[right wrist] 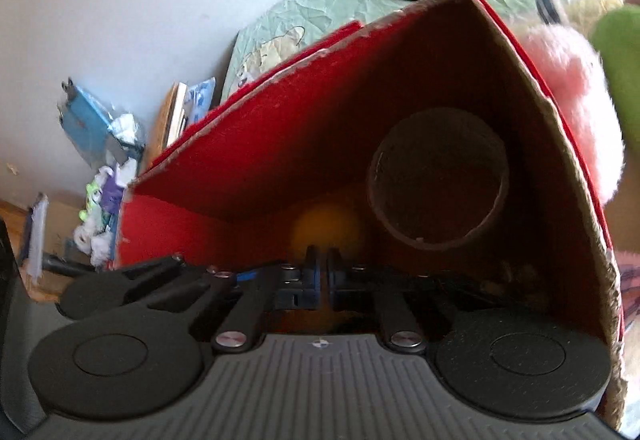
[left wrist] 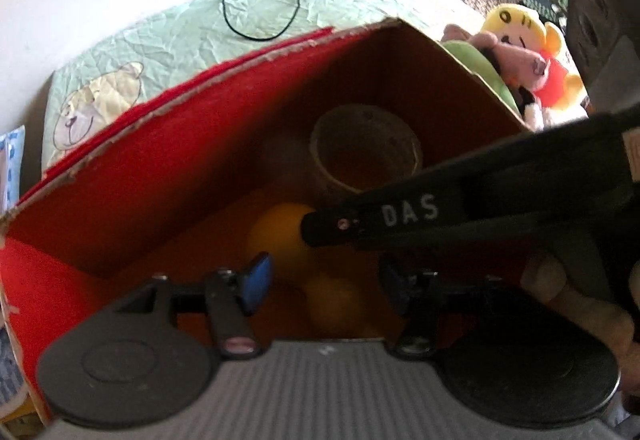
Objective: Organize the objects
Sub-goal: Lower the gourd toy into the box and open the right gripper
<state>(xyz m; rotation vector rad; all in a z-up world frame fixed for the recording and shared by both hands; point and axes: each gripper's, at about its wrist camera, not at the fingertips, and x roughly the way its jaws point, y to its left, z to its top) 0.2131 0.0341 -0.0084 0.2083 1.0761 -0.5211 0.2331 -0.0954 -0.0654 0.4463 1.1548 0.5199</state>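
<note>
**Both tongs down in the box**

White wall behind, green quilted bed (left wrist: 168, 35) under everything, red cardboard box (left wrist: 168, 143) open on it. Inside the box: cardboard tube (left wrist: 366, 151) at the back, yellow ball (left wrist: 280, 236) in front of it, a second yellow shape (left wrist: 336, 304) nearer me, blurred. Plush toys (left wrist: 520, 51) lie just outside the box's right wall. My left tongs (left wrist: 324, 286) are partly open, nothing between the pads, the near yellow shape just beyond them. My right tongs (right wrist: 323, 276) are shut and seem empty, tips in front of the ball. Best next: keep clear of each other, lift out without snagging the walls, then go for the plush toys.
</note>
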